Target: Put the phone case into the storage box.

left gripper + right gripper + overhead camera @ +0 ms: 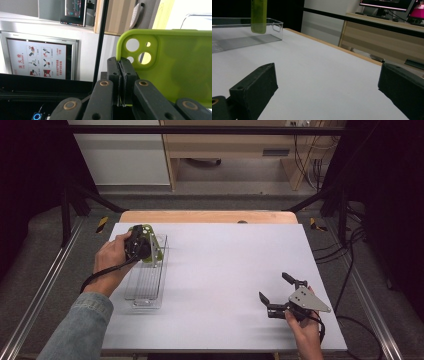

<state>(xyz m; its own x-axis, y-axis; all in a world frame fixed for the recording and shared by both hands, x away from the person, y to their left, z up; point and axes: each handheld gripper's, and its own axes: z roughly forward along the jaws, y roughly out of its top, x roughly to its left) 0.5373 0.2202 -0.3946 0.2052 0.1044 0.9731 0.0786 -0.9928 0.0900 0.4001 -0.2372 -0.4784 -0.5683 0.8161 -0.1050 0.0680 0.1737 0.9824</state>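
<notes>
Left gripper (pixel 142 246) is clamping a green phone case (pixel 172 65) by its edge, jaws pinched tight on it; case is hanging upright over the far end of the clear bin (pixel 146 285). Right gripper (pixel 280 295) is resting low on the white table (pixel 225 270), jaws standing wide apart, nothing between them; well apart from the bin.

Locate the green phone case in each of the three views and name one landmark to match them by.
High view: the green phone case is at the left, held by the left gripper over the far end of the clear tray.
Left gripper view: upper right, its edge clamped between the jaws.
Right gripper view: top left, hanging upright over the tray.
Shared landmark: the white table.
</notes>
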